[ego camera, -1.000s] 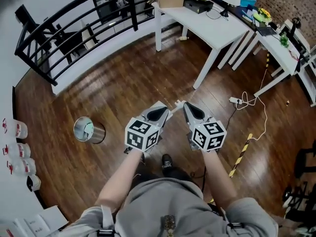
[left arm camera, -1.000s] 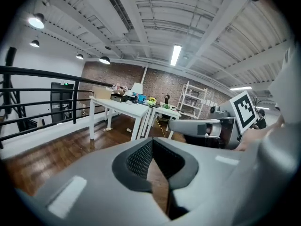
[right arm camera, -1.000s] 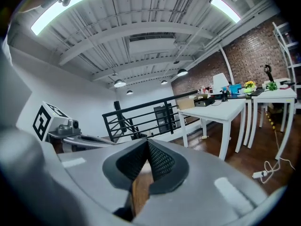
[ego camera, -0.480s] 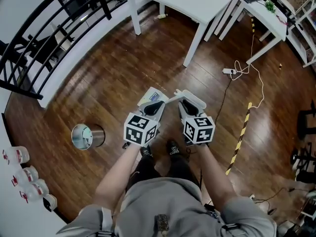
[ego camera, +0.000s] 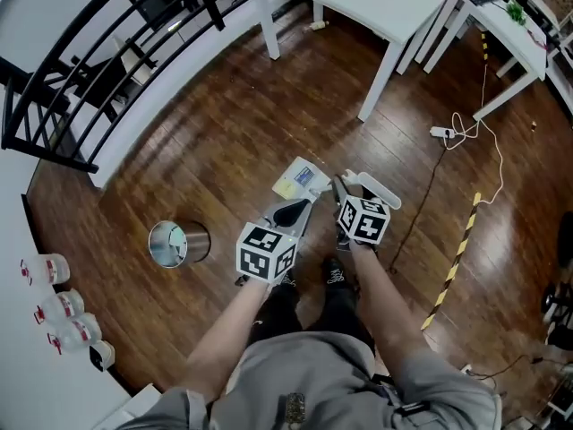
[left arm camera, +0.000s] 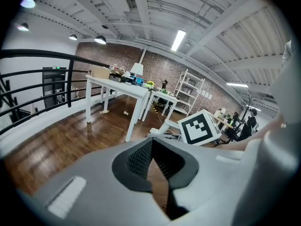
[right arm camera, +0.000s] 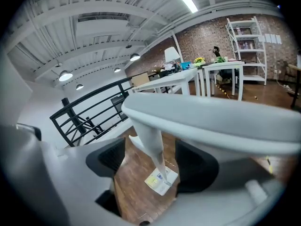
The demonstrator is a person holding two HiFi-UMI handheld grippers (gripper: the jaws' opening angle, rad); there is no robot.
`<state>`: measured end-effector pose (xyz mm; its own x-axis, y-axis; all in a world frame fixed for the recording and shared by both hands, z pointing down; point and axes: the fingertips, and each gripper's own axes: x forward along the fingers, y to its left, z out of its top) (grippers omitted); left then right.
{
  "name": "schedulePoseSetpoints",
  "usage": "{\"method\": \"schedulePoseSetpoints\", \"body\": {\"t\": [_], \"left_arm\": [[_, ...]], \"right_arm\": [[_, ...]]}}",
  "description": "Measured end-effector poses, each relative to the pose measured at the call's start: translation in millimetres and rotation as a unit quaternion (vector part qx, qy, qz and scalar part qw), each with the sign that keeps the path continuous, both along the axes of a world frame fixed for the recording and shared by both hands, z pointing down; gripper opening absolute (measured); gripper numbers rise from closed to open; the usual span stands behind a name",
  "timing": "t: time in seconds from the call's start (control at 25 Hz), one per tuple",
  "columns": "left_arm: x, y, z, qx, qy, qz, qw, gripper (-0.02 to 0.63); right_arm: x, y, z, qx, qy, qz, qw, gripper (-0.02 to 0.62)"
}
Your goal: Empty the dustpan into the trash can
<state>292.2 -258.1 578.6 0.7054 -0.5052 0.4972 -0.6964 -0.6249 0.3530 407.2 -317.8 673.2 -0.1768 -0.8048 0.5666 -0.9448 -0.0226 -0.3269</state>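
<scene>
Both claws have sunk lower since the earlier frame, and the dustpan (ego camera: 300, 179) now sits down on the wooden floor (ego camera: 224, 141), just ahead of the left claw (ego camera: 295, 206), whose jaws are closed on nothing. The right claw (ego camera: 342, 193) has just been opening — its jaws stand wide, the dustpan's white handle (right arm camera: 153, 147) loose between them. The trash can (ego camera: 177, 243) stands well apart, to the left.

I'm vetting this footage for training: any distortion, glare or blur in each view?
Head view: sharp, evenly lit, though the railing bows. Left gripper view: fisheye, dark corners, ceiling light blown out. Right gripper view: same fisheye, near white plastic piece soft.
</scene>
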Motion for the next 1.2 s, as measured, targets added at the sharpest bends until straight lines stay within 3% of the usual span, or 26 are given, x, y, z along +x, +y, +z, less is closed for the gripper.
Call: {"method": "schedulePoseSetpoints", "body": {"t": [0.24, 0.32, 0.44, 0.72, 0.96, 1.2], "left_arm": [[-26, -1, 4, -0.002, -0.01, -0.032, 0.9994, 0.005], [-35, -2, 5, -0.003, -0.011, -0.044, 0.999, 0.005], [-47, -1, 8, -0.006, -0.012, -0.062, 0.998, 0.005], [-68, 3, 4, -0.001, -0.017, -0.1, 0.9948, 0.005], [-93, 16, -9, 0.015, -0.026, -0.138, 0.9899, 0.005], [-121, 48, -22, 0.036, -0.04, -0.204, 0.9774, 0.005]], "right_arm": [[4, -29, 7, 0.004, 0.008, 0.027, 1.0, 0.293], [2, -35, 6, 0.004, 0.016, 0.026, 1.0, 0.204], [-3, -38, 5, 0.008, 0.022, 0.01, 1.0, 0.199], [-29, -40, -30, 0.061, 0.058, -0.095, 0.992, 0.198], [-65, -31, -81, 0.108, 0.07, -0.193, 0.973, 0.198], [-102, -18, -131, 0.151, 0.041, -0.27, 0.95, 0.198]]}}
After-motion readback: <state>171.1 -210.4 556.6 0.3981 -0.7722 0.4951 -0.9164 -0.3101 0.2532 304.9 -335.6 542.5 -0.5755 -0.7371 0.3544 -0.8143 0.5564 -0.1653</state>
